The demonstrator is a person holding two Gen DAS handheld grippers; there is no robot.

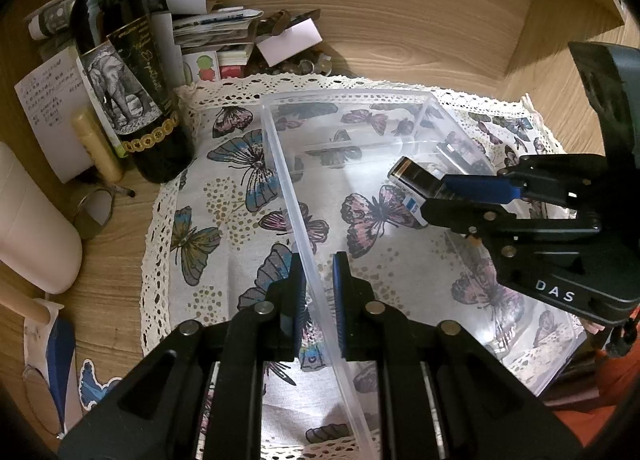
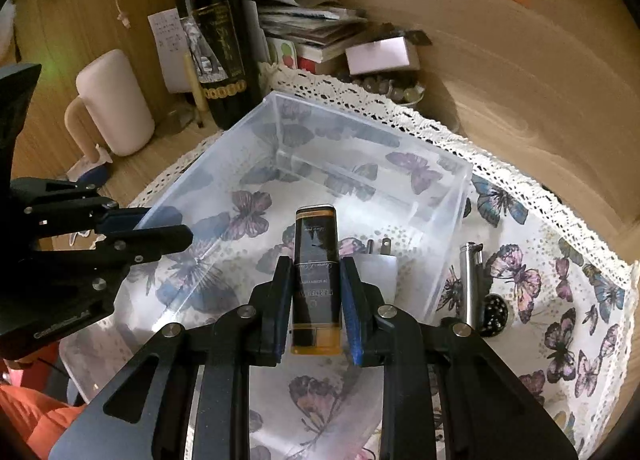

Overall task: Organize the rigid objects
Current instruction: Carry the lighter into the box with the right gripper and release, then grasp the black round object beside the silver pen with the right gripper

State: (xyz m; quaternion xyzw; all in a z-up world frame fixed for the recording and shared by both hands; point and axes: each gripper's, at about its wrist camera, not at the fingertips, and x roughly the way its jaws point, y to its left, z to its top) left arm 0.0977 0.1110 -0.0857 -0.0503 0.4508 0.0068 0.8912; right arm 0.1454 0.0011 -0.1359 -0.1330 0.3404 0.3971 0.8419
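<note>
A clear plastic bin [image 1: 280,164] [image 2: 460,196] stands on a butterfly-print cloth. My left gripper [image 1: 320,264] is shut on the bin's left wall and also shows in the right wrist view [image 2: 168,232]. My right gripper [image 2: 316,272] is shut on a black and gold rectangular tube [image 2: 316,256] and holds it above the bin's inside; it also shows in the left wrist view [image 1: 432,196] with the tube [image 1: 412,176]. A white plug adapter [image 2: 378,264] lies in the bin near its right wall. A metal pen [image 2: 472,280] and a black dotted object [image 2: 494,310] lie on the cloth outside the bin.
A dark wine bottle [image 1: 132,72] [image 2: 216,40], a pale mug [image 2: 116,104], a lip balm stick [image 1: 96,144], stacked papers and booklets [image 1: 212,28] and a dish of coins [image 2: 384,88] stand behind the cloth [image 1: 200,188]. Wooden walls [image 1: 440,20] close in at the back and right.
</note>
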